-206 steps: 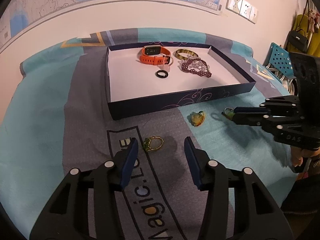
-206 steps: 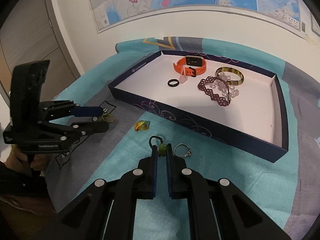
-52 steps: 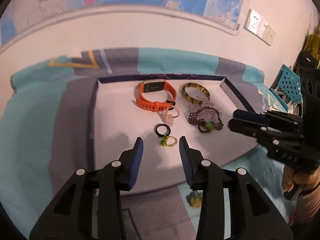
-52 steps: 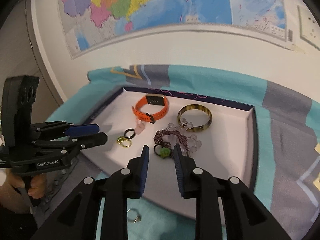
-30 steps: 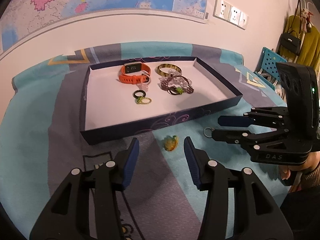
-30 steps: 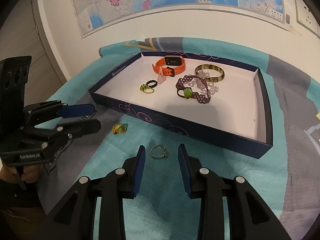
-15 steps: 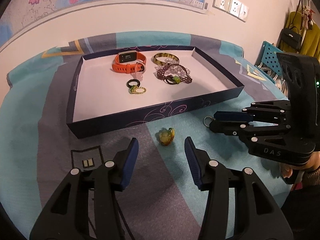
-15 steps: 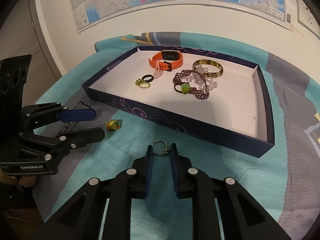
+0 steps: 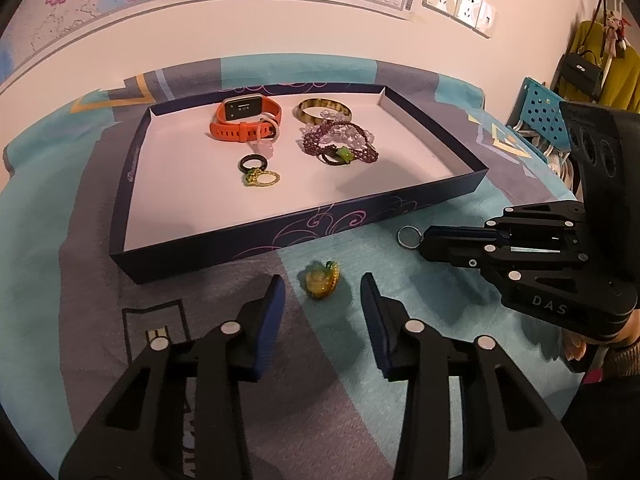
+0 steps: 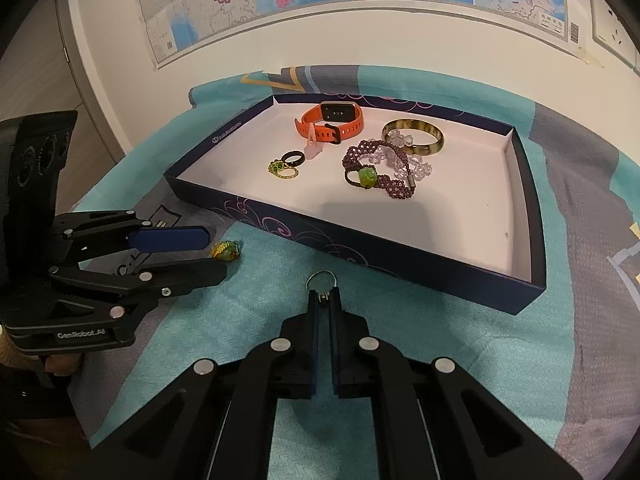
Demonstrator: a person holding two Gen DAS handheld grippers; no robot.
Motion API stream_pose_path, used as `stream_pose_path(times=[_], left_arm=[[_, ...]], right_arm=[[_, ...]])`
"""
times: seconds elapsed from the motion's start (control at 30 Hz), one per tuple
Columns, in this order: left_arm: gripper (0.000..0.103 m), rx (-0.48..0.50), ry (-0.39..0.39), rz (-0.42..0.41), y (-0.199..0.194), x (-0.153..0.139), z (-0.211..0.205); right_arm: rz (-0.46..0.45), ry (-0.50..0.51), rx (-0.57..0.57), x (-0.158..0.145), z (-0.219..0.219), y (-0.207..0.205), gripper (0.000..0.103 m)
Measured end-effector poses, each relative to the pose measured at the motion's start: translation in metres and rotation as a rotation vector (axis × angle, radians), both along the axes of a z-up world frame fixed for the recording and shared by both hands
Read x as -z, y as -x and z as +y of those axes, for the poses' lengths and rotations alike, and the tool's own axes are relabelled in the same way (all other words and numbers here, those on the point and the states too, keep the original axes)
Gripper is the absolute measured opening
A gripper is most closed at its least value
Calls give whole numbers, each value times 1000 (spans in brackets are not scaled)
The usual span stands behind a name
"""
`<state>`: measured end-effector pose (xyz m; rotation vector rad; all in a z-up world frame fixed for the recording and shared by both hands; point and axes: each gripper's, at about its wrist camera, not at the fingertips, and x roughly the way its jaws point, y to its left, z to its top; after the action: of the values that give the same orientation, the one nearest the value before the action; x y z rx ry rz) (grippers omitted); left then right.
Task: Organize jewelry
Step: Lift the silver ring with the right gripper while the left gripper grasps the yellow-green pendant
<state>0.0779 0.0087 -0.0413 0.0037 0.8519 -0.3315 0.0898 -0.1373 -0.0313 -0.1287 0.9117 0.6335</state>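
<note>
A dark blue tray [image 9: 304, 230] [image 10: 376, 258] lies on the patterned cloth. It holds an orange watch [image 9: 244, 118], a tortoiseshell bangle [image 9: 324, 106], a purple bead bracelet with a green stone [image 9: 340, 148], a black ring [image 9: 253, 163] and a gold ring [image 9: 262, 178]. A yellow-green ring [image 9: 321, 276] [image 10: 226, 250] lies on the cloth between the open fingers of my left gripper [image 9: 322, 300]. My right gripper [image 10: 323, 300] is shut on a silver ring [image 10: 321, 280] [image 9: 409, 237] at cloth level, just in front of the tray.
A wall with a map rises behind the tray. A blue perforated basket [image 9: 540, 114] and a hanging bag [image 9: 582, 74] are at the far right in the left wrist view.
My left gripper has moved closer, so the yellow-green ring now sits between its fingers. My right gripper has closed on the silver ring.
</note>
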Motion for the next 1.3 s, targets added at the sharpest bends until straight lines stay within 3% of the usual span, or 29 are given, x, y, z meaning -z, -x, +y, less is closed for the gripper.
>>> stream_pose_path(times=[0.13,0.2,0.47,0.77,1.3], left_arm=[[29,0,13,11,-3,1,0],[21,-1,14,15,-4,2,1],[16,1,-2,16,-4,3,-1],[16,-9,-11,9,-1,1,-2],[16,2,19,-64,18,-29,0]], right_arm=[[-5,-15,-2,-3,-3,2,4],[-5,-21,0,-4,-5,3,4],[-8,-38,4,-5,-8,4,4],[-20,-57,4,-8,-10,7,4],[-54,-80,-3,-20,-12,13,4]])
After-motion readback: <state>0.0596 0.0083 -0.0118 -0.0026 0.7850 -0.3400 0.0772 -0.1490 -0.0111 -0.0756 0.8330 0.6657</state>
